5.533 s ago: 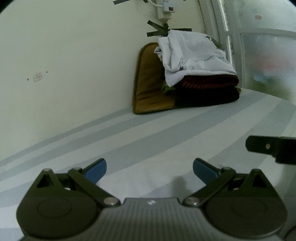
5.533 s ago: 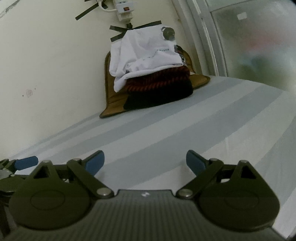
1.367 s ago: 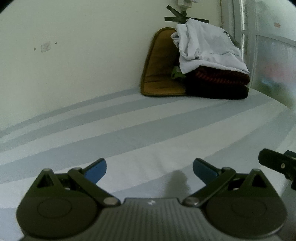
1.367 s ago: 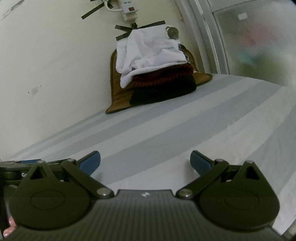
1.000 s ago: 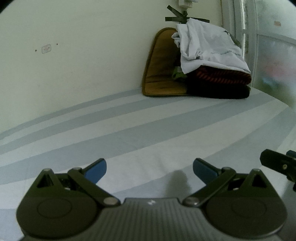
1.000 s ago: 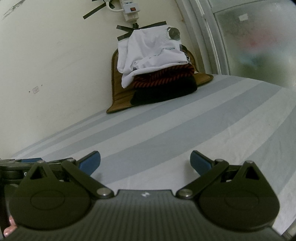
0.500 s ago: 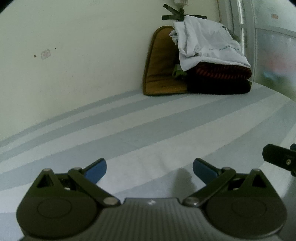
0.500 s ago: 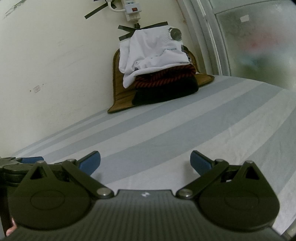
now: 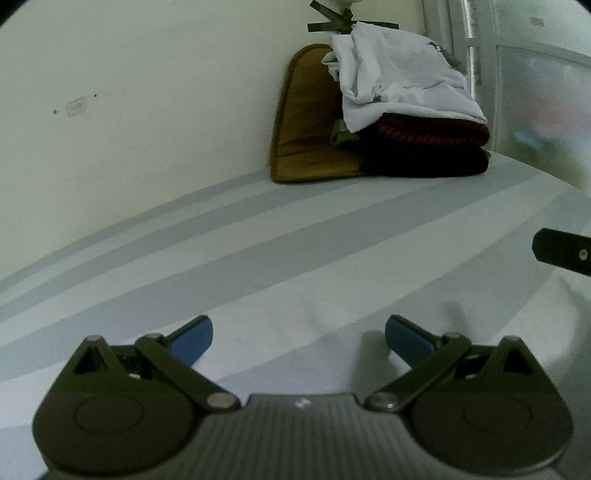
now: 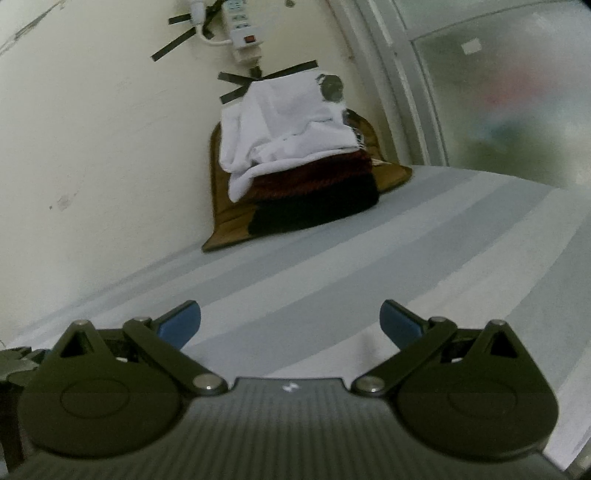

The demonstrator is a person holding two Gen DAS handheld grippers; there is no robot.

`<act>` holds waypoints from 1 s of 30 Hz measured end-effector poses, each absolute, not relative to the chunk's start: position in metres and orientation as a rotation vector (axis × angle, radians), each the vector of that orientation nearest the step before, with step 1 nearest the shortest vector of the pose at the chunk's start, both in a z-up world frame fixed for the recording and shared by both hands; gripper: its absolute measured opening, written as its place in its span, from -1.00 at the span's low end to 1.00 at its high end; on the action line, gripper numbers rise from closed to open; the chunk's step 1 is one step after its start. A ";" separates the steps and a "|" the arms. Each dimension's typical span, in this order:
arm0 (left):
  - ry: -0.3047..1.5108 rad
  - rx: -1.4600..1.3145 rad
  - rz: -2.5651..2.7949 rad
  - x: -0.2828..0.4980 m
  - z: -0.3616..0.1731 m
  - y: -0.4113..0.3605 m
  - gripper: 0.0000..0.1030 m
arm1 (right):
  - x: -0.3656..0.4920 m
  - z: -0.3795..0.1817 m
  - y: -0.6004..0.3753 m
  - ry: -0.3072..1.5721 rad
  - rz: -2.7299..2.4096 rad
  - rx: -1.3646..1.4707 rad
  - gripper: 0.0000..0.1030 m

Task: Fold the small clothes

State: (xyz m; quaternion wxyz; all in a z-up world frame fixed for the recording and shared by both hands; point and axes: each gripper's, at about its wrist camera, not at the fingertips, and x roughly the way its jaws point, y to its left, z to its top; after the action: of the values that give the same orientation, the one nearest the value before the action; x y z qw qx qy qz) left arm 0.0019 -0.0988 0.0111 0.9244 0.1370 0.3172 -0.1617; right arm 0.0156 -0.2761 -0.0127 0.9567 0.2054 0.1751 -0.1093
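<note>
A pile of clothes sits in the far corner of the bed: a rumpled white garment point(image 9: 402, 85) point(image 10: 284, 133) on top, a dark red knit point(image 9: 436, 134) point(image 10: 314, 177) under it, and a black piece point(image 9: 424, 162) point(image 10: 317, 210) at the bottom. My left gripper point(image 9: 299, 336) is open and holds nothing, low over the striped sheet point(image 9: 258, 258). My right gripper point(image 10: 290, 321) is open too, with nothing between its fingers, well short of the pile. Part of the right gripper's body point(image 9: 565, 251) shows at the left view's right edge.
A brown padded mat point(image 9: 303, 140) point(image 10: 225, 225) leans against the wall behind the pile. A power strip point(image 10: 243, 26) is taped to the cream wall above. A frosted window point(image 10: 509, 92) closes the right side. The grey-striped sheet point(image 10: 369, 266) stretches between me and the pile.
Both grippers have moved forward and a little up, so the pile looks larger and closer. Both stay open with nothing held.
</note>
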 end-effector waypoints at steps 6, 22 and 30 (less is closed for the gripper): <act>0.677 0.260 -0.366 0.002 0.011 -0.098 1.00 | 0.016 -0.015 -0.275 0.372 -0.226 0.429 1.00; 0.667 0.268 -0.368 0.000 0.012 -0.098 1.00 | 0.018 -0.013 -0.269 0.378 -0.204 0.421 1.00; 0.678 0.263 -0.357 0.003 0.011 -0.097 1.00 | 0.017 -0.014 -0.268 0.380 -0.205 0.422 1.00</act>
State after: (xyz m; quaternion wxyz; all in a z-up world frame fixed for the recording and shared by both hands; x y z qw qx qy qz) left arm 0.0029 -0.0965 0.0108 0.9190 0.1279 0.3298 -0.1738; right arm 0.0171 -0.2680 -0.0141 0.9547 0.2080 0.1870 -0.1011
